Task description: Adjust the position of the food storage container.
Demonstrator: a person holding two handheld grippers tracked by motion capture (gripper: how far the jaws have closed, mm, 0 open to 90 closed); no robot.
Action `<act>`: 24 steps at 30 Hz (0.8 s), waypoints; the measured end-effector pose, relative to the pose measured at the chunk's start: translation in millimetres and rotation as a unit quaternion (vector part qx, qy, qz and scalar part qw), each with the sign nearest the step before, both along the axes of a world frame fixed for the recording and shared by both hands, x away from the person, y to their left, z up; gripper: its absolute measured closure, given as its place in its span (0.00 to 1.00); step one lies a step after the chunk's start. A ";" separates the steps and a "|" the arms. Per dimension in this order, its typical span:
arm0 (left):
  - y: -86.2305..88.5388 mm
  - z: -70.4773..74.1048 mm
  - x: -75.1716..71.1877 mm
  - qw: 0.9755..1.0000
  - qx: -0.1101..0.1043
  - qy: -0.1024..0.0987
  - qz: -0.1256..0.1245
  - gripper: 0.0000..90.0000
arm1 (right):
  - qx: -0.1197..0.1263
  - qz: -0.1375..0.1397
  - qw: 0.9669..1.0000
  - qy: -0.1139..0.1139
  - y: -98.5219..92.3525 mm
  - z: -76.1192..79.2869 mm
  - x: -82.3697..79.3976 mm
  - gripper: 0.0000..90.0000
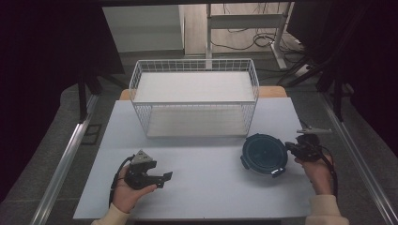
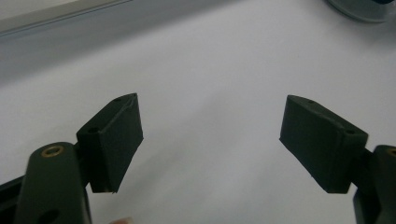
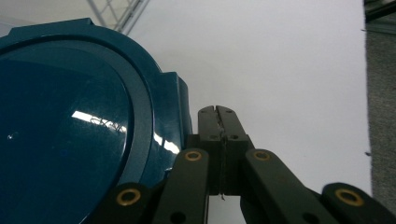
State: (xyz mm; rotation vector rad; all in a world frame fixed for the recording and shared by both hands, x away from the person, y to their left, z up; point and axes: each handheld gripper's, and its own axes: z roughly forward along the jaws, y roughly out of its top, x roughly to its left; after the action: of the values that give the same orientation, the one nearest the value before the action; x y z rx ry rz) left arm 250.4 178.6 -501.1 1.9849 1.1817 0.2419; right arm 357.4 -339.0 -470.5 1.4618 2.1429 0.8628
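Observation:
A round dark blue lidded container (image 1: 264, 153) with latch tabs sits on the table's right side; its glossy lid (image 3: 65, 130) looms large in the right gripper view. My right gripper (image 1: 289, 148) is at the container's right rim, shut with its jaws pressed together (image 3: 218, 111) just beside a latch tab (image 3: 177, 107), nothing between them. My left gripper (image 1: 165, 177) rests low over the table's front left, pointing right. It is open (image 2: 212, 102), with only bare table between its pads (image 2: 116, 140).
A white wire basket (image 1: 195, 101) with two levels stands at the back middle of the pale table (image 1: 206, 187). The container's edge (image 2: 359, 7) lies far ahead of the left gripper. Metal rails run along both sides of the table.

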 end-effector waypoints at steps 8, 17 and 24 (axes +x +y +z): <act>1.3 0.7 -0.5 1.000 -0.001 -0.003 0.001 0.23 | -0.006 0.020 1.000 0.005 15.4 1.7 -8.1 1.00; 0.6 0.5 -0.5 1.000 0.000 -0.002 0.000 0.23 | -0.001 0.037 0.999 0.018 27.9 1.9 -14.3 1.00; 0.4 0.4 -0.7 1.000 0.001 -0.003 -0.001 0.23 | 0.007 0.067 0.997 0.037 46.1 1.8 -22.2 1.00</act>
State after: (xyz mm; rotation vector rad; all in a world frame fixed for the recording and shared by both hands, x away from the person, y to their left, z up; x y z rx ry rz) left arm 249.7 179.0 -500.7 1.9855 1.1761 0.2470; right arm 335.2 -292.9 -468.7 1.3902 2.3145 0.8848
